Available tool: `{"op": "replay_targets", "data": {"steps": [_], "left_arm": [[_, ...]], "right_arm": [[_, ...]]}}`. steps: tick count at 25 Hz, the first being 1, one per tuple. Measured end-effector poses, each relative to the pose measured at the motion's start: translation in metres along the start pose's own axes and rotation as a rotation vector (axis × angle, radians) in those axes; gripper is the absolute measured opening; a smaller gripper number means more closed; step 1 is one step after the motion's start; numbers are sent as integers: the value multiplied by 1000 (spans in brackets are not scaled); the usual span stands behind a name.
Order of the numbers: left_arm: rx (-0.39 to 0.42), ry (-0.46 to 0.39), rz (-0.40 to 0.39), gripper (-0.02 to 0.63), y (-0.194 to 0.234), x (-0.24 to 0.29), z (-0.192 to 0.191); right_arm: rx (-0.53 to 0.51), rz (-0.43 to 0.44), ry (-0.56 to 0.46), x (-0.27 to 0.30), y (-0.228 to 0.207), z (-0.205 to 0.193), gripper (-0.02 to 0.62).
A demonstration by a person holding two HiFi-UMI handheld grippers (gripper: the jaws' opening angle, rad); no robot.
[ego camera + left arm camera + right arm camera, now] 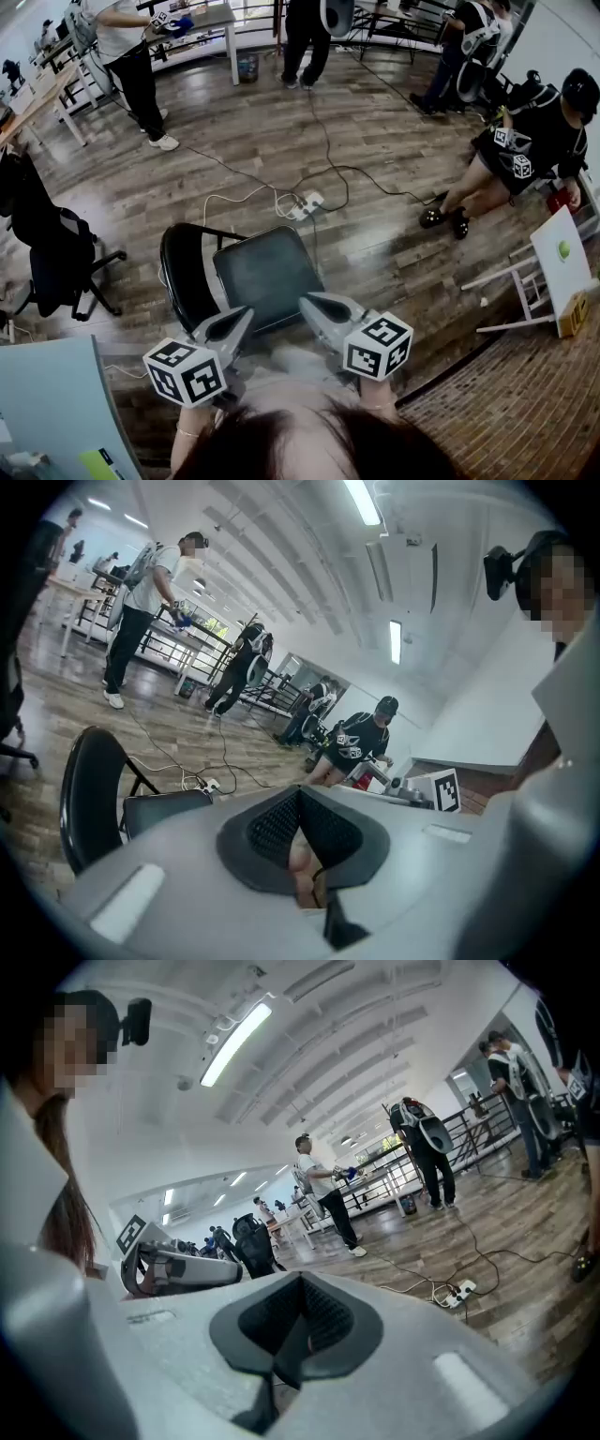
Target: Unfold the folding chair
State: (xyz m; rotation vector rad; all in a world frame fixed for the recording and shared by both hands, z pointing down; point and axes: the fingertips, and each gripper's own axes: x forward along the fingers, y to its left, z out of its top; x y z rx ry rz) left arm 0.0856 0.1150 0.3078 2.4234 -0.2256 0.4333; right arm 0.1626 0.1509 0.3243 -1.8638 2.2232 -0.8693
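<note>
Both tools shut tight, nothing between the jaws. Left gripper (246,317) and right gripper (306,302) sit at the near edge of the seat (277,258). Folding chair (253,281) stands on the wood floor (375,234) straight ahead, backrest (183,267) to its left. The seat looks down, though this steep view can't confirm it is fully seated. Best approach: press closed tips evenly on the seat front, clear of the side hinges.

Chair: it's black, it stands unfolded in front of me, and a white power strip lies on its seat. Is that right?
Not quite. The power strip lies on the floor beyond the chair, not on its seat; the head view shows this. The rest holds: the chair is black and stands unfolded in front of you.
</note>
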Motion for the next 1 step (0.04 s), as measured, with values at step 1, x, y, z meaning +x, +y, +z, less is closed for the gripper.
{"op": "replay_targets", "data": {"steps": [1], "left_arm": [[2, 4, 0, -3, -1, 0, -1]], "right_arm": [[0, 0, -2, 0, 0, 0, -6]]}}
